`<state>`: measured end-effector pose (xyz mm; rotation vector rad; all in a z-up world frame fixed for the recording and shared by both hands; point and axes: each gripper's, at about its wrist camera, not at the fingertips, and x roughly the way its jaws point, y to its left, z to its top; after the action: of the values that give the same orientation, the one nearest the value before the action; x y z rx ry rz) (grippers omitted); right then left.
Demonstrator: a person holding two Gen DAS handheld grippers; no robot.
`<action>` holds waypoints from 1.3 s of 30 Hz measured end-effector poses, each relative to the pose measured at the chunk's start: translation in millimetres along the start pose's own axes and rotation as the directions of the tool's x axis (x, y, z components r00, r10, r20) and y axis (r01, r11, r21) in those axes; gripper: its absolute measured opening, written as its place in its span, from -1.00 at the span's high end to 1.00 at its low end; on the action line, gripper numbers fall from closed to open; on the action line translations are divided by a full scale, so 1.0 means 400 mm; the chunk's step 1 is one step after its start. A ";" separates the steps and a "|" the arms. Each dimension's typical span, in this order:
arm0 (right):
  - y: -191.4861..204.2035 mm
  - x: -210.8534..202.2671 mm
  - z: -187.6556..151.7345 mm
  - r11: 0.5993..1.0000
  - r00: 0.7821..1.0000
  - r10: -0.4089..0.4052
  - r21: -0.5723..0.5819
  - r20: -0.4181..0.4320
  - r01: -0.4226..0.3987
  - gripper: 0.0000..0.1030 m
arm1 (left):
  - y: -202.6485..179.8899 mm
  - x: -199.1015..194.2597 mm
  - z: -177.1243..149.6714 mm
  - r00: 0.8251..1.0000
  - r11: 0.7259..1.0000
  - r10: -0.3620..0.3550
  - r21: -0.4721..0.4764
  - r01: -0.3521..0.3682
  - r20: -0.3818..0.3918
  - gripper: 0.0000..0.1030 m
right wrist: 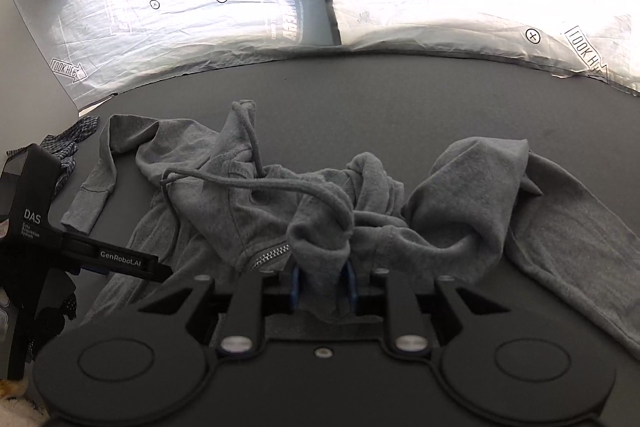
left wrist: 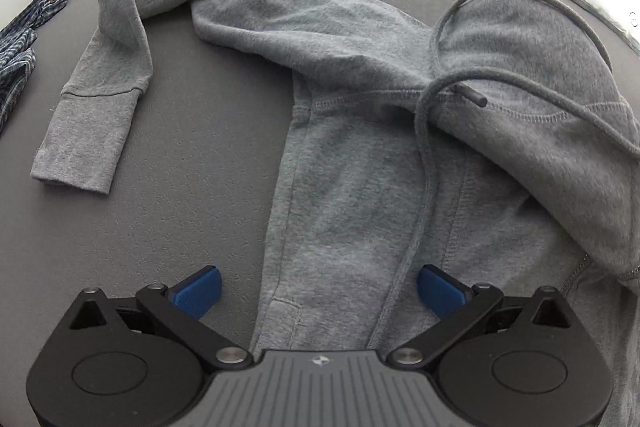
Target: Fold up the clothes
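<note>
A grey cotton zip-up hoodie (left wrist: 360, 155) lies spread over the dark grey felt-like surface (left wrist: 180, 187), only partly flattened. The right gripper (right wrist: 322, 287) has its blue-padded jaws pinching a bunched fold of the hoodie's front, close to the metal zipper (right wrist: 272, 254), with the cloth standing up in a ridge between them. The left gripper (left wrist: 318, 287) hangs above the garment's body with its jaws spread wide and nothing between them; one blue pad is over bare surface, the other over fabric, and the hoodie's side edge runs up between them.

The coming move seems to turn on that edge: the body's long axis runs away from the left jaws toward the far edge of the surface, so the left gripper is the nearer one to take the side seam or the outstretched sleeve (left wrist: 92, 107), which lies toward the surface's left edge, cuff end nearest.

The left wrist view shows the sleeve flat and bent at the shoulder, the hood (left wrist: 540, 107) folded over the chest, and the drawstring (left wrist: 428, 155) trailing down the front. The right wrist view alone shows the crumpled middle, the other sleeve (right wrist: 568, 251) stretched toward the right edge, and a blue checked garment (right wrist: 68, 147) at the far left corner.
</note>
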<state>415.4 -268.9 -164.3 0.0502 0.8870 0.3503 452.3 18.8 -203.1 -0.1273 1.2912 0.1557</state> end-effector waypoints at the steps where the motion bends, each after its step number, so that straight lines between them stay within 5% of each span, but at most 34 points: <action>1: -0.004 -0.005 0.002 1.000 1.000 0.001 0.012 0.004 -0.001 0.54 | 0.003 0.000 0.002 1.000 1.000 -0.003 -0.004 0.003 -0.005 -1.00; 6: -0.031 -0.040 0.019 0.997 0.999 0.005 0.074 0.048 -0.009 0.31 | 0.004 -0.002 0.002 1.000 1.000 -0.001 -0.006 0.001 -0.006 -1.00; 16: -0.105 -0.082 0.126 0.974 0.975 0.052 0.205 0.218 -0.097 0.26 | 0.018 -0.006 0.006 1.000 1.000 0.002 -0.009 -0.002 -0.010 -1.00; 21: -0.090 0.029 0.198 0.994 0.994 -0.030 0.110 0.109 0.018 0.26 | 0.022 -0.009 0.009 1.000 1.000 0.002 -0.012 -0.003 -0.012 -1.00; 28: -0.079 0.203 0.162 0.996 0.993 -0.055 0.059 -0.107 0.062 0.35 | 0.017 -0.008 0.011 1.000 1.000 0.003 -0.011 -0.003 -0.009 -1.00; 30: -0.082 0.194 0.153 0.997 0.996 -0.035 0.069 -0.077 0.040 0.67 | 0.016 -0.007 0.002 1.000 1.000 0.004 -0.013 -0.004 -0.008 -1.00; 34: -0.067 0.109 0.167 0.998 0.995 -0.061 0.034 0.074 0.059 0.83 | 0.016 -0.009 -0.001 1.000 1.000 0.005 -0.014 -0.006 -0.007 -1.00; 39: -0.045 -0.089 0.197 0.996 0.939 -0.084 0.007 0.334 0.087 0.84 | 0.017 -0.010 -0.004 1.000 1.000 0.006 -0.011 -0.006 -0.003 -1.00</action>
<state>460.3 -289.5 -90.9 0.0619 0.5492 0.2537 448.6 25.2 -199.6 -0.1331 1.2936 0.1673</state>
